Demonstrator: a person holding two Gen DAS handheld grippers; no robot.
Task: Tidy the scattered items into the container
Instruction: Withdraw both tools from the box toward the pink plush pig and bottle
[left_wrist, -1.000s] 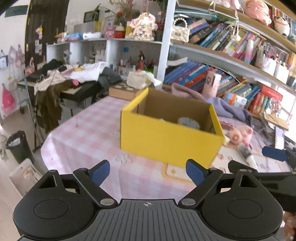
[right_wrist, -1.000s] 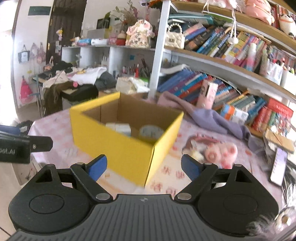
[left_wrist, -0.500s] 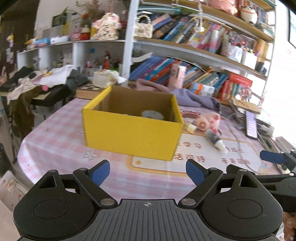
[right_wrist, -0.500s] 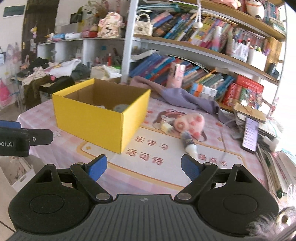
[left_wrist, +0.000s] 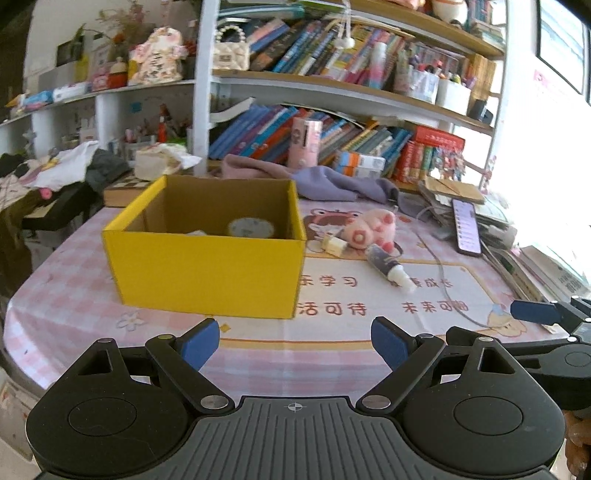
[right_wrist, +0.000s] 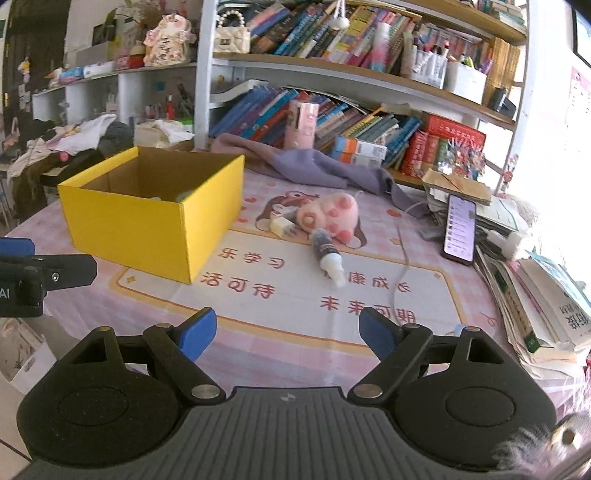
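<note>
A yellow cardboard box stands open on the pink checked table, with a round tape roll inside. To its right lie a pink plush pig, a small pale block and a dark tube with a white cap. My left gripper is open and empty, near the table's front edge before the box. My right gripper is open and empty, facing the tube and pig.
A phone lies at the right by stacked books and papers. A purple cloth lies behind the pig. A thin white cable runs across the mat. Bookshelves rise behind the table.
Both grippers have swung to the right, so the box moved left in both views and the pig, tube and phone came into fuller view. Both stayed open.
</note>
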